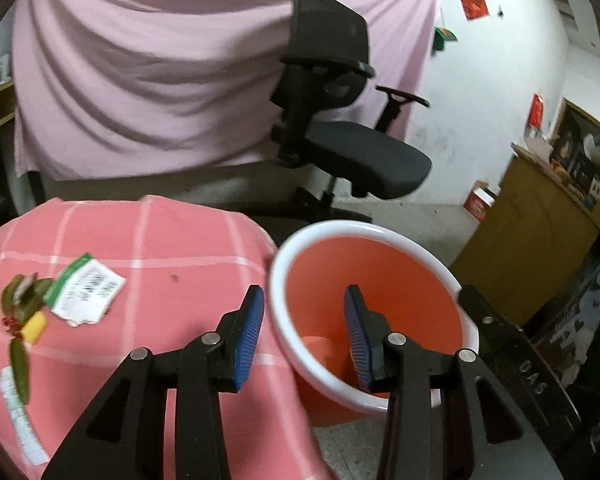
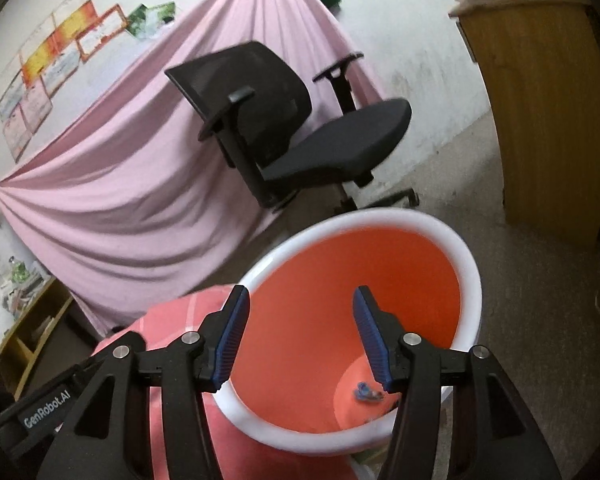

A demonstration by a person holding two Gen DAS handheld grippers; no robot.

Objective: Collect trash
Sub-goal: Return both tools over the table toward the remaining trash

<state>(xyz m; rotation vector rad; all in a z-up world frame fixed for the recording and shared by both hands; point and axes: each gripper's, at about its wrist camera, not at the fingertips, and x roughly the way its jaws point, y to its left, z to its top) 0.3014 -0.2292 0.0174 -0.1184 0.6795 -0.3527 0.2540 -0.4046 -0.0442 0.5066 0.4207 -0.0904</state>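
Note:
An orange bin with a white rim (image 1: 284,312) stands beside the pink checked table (image 1: 172,248); it also shows in the right wrist view (image 2: 472,276). A small blue scrap (image 2: 366,392) lies on its bottom. My left gripper (image 1: 304,336) is open and empty, straddling the bin's rim at the table edge. My right gripper (image 2: 300,336) is open and empty above the bin's mouth. On the table's left lie a white-and-green paper wrapper (image 1: 86,292), a green-and-yellow wrapper (image 1: 24,308) and a white receipt strip (image 1: 18,416).
A black office chair (image 1: 340,128) stands behind the bin in front of a pink draped sheet (image 1: 160,72). A wooden cabinet (image 1: 540,216) is at the right. The other gripper's black body (image 1: 516,352) is close on the right of the bin.

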